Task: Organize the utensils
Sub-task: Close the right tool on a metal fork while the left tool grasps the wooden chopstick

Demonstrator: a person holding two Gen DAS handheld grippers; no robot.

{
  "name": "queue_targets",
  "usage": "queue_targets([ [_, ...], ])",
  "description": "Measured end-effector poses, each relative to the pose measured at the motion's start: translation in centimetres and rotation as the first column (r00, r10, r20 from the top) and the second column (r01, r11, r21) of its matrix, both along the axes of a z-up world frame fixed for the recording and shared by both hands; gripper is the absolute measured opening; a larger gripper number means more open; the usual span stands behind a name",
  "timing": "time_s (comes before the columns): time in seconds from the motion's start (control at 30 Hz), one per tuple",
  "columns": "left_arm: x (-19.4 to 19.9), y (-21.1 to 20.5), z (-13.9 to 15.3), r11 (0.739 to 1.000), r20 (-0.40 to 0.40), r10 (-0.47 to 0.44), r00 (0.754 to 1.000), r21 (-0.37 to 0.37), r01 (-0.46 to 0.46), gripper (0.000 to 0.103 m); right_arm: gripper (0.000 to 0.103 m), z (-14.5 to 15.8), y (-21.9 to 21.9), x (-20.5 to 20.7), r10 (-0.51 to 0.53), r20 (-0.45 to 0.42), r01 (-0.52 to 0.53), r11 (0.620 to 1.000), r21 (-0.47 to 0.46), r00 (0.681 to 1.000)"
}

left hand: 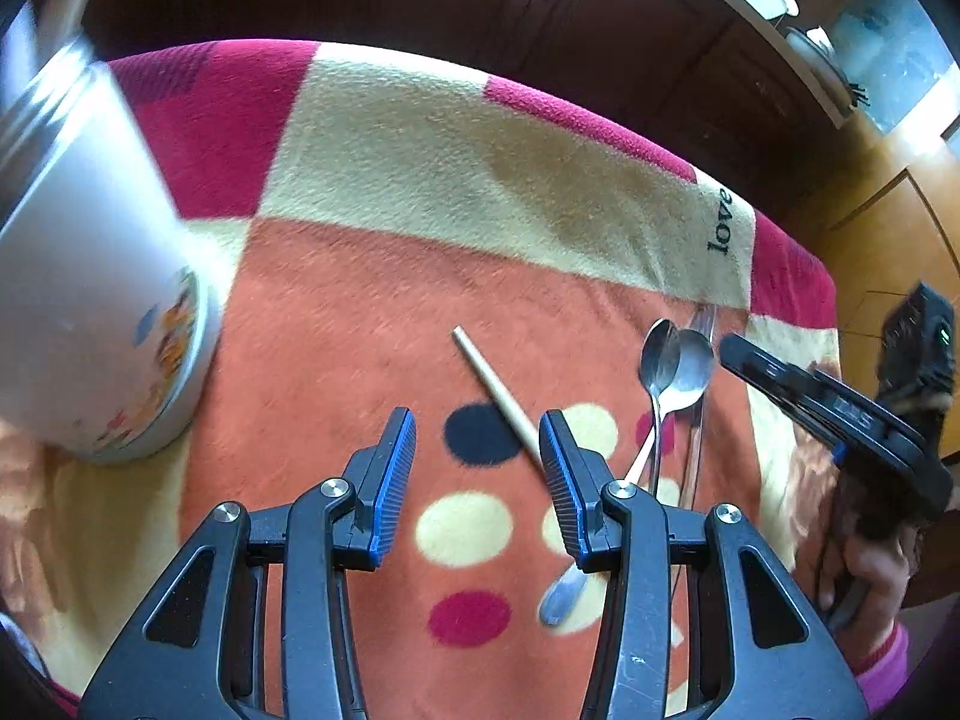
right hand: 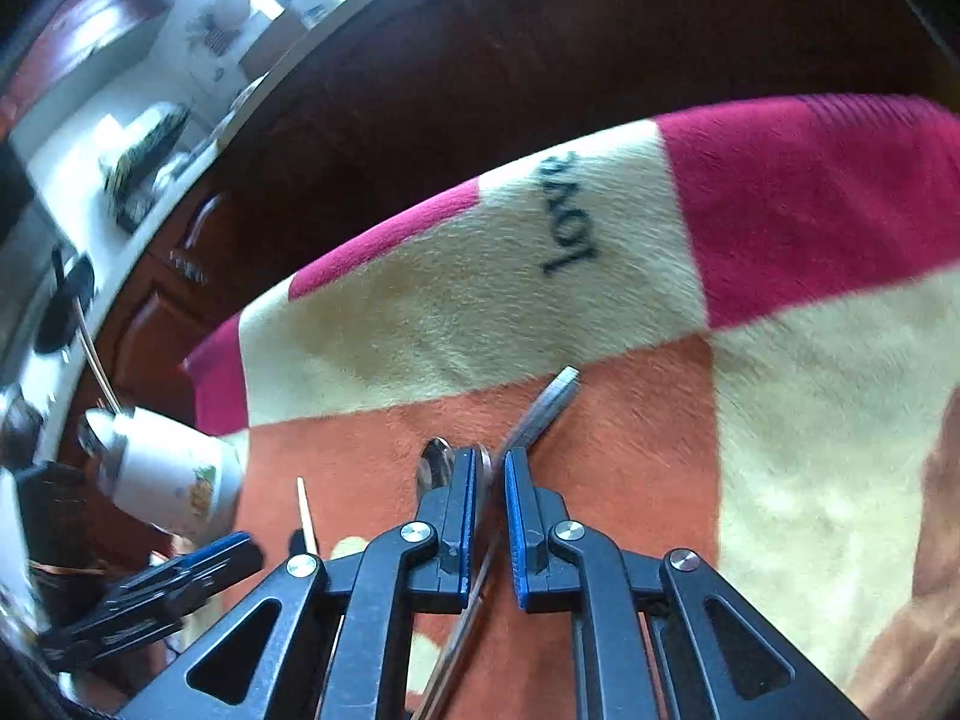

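Two metal spoons (left hand: 675,366) lie side by side on the orange part of the blanket (left hand: 372,312), bowls touching, their handles running back under the left gripper's (left hand: 477,468) right finger. Just beside them on the far side lies a flat metal utensil (left hand: 699,414), blurred and hard to name. A pale wooden chopstick (left hand: 495,393) lies at a slant just ahead of the left gripper, its near end passing behind the right finger pad. The left gripper's jaws stand partly apart with nothing between the pads; only spotted blanket shows in the gap.

In the right wrist view, the right gripper (right hand: 492,480) has its jaws drawn close together, with a narrow gap between the blue-edged pads. A thin metal handle (right hand: 474,612) runs through that gap and a flat metal end (right hand: 549,402) sticks out ahead of the fingertips, while the spoon bowls (right hand: 435,462) sit just to the left of its left finger. Whether the pads actually press on the metal I cannot tell, since the frame is blurred.

Well to the left of the left gripper stands a white cup (left hand: 90,300) with a coloured print, seen tilted at the frame edge. A hand (left hand: 864,570) in a pink sleeve holds the right gripper's handle.
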State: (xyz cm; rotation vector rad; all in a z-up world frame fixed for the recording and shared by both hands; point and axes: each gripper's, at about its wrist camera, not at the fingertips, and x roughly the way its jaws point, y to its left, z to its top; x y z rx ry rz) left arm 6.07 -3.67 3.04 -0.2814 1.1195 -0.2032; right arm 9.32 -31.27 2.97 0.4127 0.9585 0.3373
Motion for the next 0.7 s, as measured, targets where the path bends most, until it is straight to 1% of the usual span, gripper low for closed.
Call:
queue_targets([
  [0.1,0.9,-0.6,-0.4,1.0,-0.002,0.004,1.0,0.03,-0.004,0.042,0.009,0.1,-1.0,-0.9,-0.015,0.01,0.015,0.998,0.065,1.0],
  [0.17,1.5,-0.8,-0.8,0.999,-0.008,0.012,1.0,0.041,-0.012,0.042,0.009,0.3,-0.8,-1.4,0.023,0.024,-0.025,0.996,0.091,0.999],
  [0.2,1.8,-0.9,-1.0,0.999,-0.015,0.016,1.0,0.042,-0.016,0.042,0.009,0.6,-0.3,-1.6,0.056,0.036,-0.059,0.995,0.075,0.998],
  [0.27,2.3,-1.2,-1.6,0.999,-0.028,0.026,0.999,0.045,-0.024,0.042,0.009,1.0,0.9,-1.6,0.09,0.057,-0.091,0.996,0.018,0.994],
  [0.3,2.3,-1.3,-1.6,0.998,-0.019,0.028,0.999,0.048,-0.027,0.042,0.009,1.1,1.3,-1.5,0.095,0.063,-0.093,0.995,-0.021,0.994],
  [0.37,2.4,-1.8,-1.5,0.998,-0.008,0.021,1.0,0.054,-0.02,0.042,0.009,1.0,1.2,-1.1,0.071,0.058,-0.068,0.996,-0.059,0.996],
  [0.4,2.5,-1.9,-1.5,0.999,-0.003,0.017,1.0,0.05,-0.017,0.042,0.009,0.9,0.8,-0.7,0.059,0.054,-0.056,0.997,-0.051,0.997],
  [0.47,2.8,-2.2,-1.7,0.999,0.002,0.008,1.0,0.042,-0.008,0.041,0.009,0.3,-0.2,0.4,0.012,0.021,-0.012,1.0,0.004,1.0],
  [0.5,2.8,-2.3,-1.7,0.999,0.005,0.003,1.0,0.038,-0.003,0.038,0.009,0.0,-0.6,1.0,-0.012,-0.003,0.012,0.999,0.037,1.0],
  [0.53,2.9,-2.4,-1.8,0.999,0.005,-0.001,1.0,0.037,0.001,0.03,0.009,-0.4,-1.0,1.6,-0.033,-0.029,0.035,0.998,0.059,0.999],
  [0.57,3.0,-2.5,-1.9,0.999,0.006,0.0,1.0,0.044,0.0,0.018,0.009,-0.8,-1.1,2.2,-0.053,-0.062,0.057,0.996,0.063,0.997],
  [0.6,3.1,-2.3,-2.0,0.999,0.002,0.004,1.0,0.049,-0.004,0.012,0.009,-1.0,-1.3,2.6,-0.063,-0.076,0.069,0.995,0.071,0.995],
  [0.7,3.5,-1.3,-2.3,1.0,-0.009,0.01,1.0,0.008,-0.01,0.007,0.01,-1.3,-1.3,3.3,-0.096,-0.095,0.103,0.992,0.068,0.991],
])
